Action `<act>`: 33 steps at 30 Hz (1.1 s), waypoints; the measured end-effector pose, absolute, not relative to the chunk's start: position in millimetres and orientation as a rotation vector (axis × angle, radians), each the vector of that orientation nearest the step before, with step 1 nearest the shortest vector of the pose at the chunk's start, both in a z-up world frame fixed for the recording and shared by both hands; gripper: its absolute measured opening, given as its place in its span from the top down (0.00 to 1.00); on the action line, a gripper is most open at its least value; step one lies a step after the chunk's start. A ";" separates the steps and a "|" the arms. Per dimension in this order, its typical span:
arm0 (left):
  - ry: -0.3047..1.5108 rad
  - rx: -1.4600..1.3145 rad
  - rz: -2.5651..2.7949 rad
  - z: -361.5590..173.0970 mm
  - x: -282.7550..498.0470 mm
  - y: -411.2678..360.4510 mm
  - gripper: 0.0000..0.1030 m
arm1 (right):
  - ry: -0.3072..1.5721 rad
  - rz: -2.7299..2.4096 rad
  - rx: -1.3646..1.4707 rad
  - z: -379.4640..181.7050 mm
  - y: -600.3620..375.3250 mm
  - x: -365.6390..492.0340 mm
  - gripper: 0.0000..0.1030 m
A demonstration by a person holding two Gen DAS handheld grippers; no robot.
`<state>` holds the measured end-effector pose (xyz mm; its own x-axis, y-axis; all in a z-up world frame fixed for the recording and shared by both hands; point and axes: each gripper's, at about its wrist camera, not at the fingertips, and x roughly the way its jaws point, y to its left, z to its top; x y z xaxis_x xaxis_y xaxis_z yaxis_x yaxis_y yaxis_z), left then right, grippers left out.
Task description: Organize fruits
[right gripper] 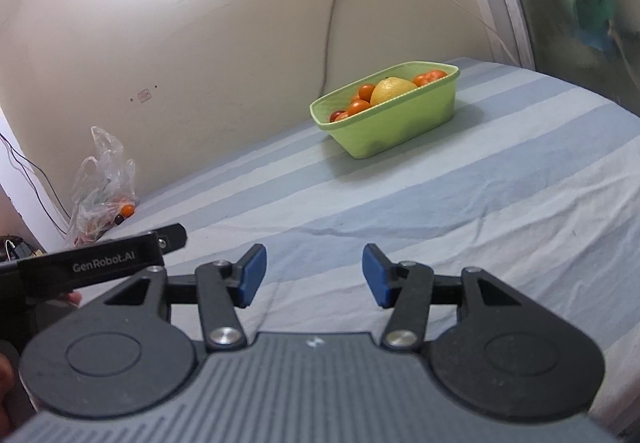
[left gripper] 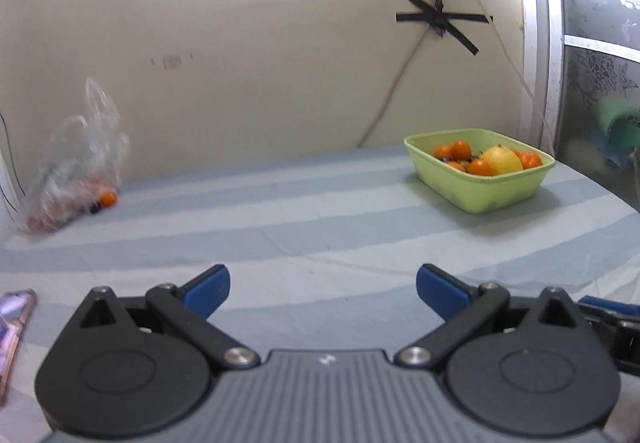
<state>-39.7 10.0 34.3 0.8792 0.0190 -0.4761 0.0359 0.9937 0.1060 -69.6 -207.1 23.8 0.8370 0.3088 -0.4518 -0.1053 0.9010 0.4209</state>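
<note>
the striped bed (right gripper: 460,203) lies bare through its middle — left gripper (left gripper: 323,289) spread wide, right gripper (right gripper: 314,275) parted, both holding nothing. the green tub (right gripper: 394,123) (small orange fruits (right gripper: 358,107) and a lemon (right gripper: 392,89) inside) sits near the far edge by the wall, the plastic bag (left gripper: 72,171) with fruit at the far left corner.

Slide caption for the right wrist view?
Open right gripper empty above striped sheet, facing green basket of fruit; plastic bag far left.
</note>
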 end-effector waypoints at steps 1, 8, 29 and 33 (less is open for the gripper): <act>0.482 0.125 0.000 35.2 -41.8 9.3 0.00 | 0.537 0.224 0.396 23.8 -207.0 -69.8 0.45; 0.465 0.174 0.018 36.3 -45.0 3.8 0.00 | 0.536 0.227 0.402 22.8 -211.2 -69.1 0.43; 0.532 0.233 0.047 21.2 -29.3 -11.5 0.00 | 0.541 0.207 0.463 13.6 -231.3 -64.7 0.40; 0.529 0.245 0.049 21.3 -28.6 -11.5 0.00 | 0.539 0.202 0.472 12.9 -233.1 -64.1 0.40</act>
